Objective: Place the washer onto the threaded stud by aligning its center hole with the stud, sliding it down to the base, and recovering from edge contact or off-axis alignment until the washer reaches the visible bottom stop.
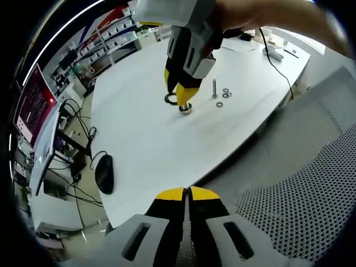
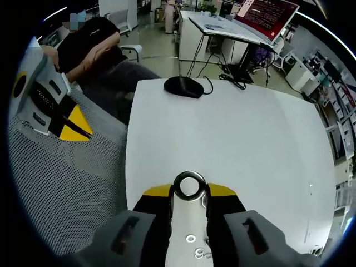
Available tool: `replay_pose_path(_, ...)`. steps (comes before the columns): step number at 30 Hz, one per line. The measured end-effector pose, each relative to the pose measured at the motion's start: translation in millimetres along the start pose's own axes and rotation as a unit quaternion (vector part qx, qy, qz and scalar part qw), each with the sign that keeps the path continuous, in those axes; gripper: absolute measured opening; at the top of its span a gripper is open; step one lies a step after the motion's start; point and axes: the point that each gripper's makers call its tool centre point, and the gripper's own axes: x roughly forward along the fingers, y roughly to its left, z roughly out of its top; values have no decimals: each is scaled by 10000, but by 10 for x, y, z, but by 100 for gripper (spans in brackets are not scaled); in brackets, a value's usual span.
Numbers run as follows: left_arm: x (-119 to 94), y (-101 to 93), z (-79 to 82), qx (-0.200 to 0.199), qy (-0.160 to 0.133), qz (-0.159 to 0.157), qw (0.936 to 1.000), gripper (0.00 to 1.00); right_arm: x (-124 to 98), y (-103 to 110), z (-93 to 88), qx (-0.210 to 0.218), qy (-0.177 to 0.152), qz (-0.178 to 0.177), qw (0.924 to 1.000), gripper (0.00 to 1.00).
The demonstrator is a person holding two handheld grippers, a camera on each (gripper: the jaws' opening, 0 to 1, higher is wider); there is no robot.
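The washer (image 2: 189, 186) sat pinched between the jaws of the right gripper (image 2: 189, 192), its center hole facing the right gripper view's camera, low over the white table (image 2: 233, 139).

Going from large to small: the table spread wide and mostly bare, with a grey mesh chair (image 1: 311, 183) just beside its edge. A person (image 2: 94, 53) in dark clothes sat beyond the chair. A red-screened monitor (image 1: 34, 103) stood to one side, and a black mouse (image 1: 104, 172) lay near the table edge with its cable trailing off. In the left gripper view, the right gripper (image 1: 183, 92) hung tips-down over the table, its yellow tips closed on the ring. The left gripper (image 1: 186, 194) was held well back over the chair, jaws pressed together with nothing between them.

Smaller still: the threaded stud (image 1: 214, 89) stood upright and bare on the table, just beside the right gripper's tips. A dark ring (image 1: 169, 98) lay flat on the other side of the tips, and a few spare washers (image 1: 223, 97) lay scattered by the stud's foot.

By my judgement the task was only begun: the washer was gripped and near the stud, but not over it. Aligning the hole, lowering it along the thread and seating it at the base all remained.
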Motion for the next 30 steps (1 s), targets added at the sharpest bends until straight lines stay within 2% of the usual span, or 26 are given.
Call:
replay_pose_path(7, 2, 0, 1, -14, -4, 8, 10000, 0, -13, -98, -117, 85, 93, -151, 9998, 23)
replay_pose_path(11, 5, -3, 5, 0, -2, 2, 10000, 0, 31, -251, -230, 145, 232, -287, 9992, 23)
replay_pose_path(19, -6, -9, 27, 6, -60, -11, 10000, 0, 43, -374, -328, 304, 281, -422, 9982, 23)
replay_pose_path(24, -1, 3, 22, -11, -47, 11, 10000, 0, 125, -369, -384, 165, 401, -429, 9981, 23)
replay_pose_path(30, -8, 7, 20, -45, -52, 17, 10000, 0, 169, -433, -457, 303, 488, -405, 9975, 23)
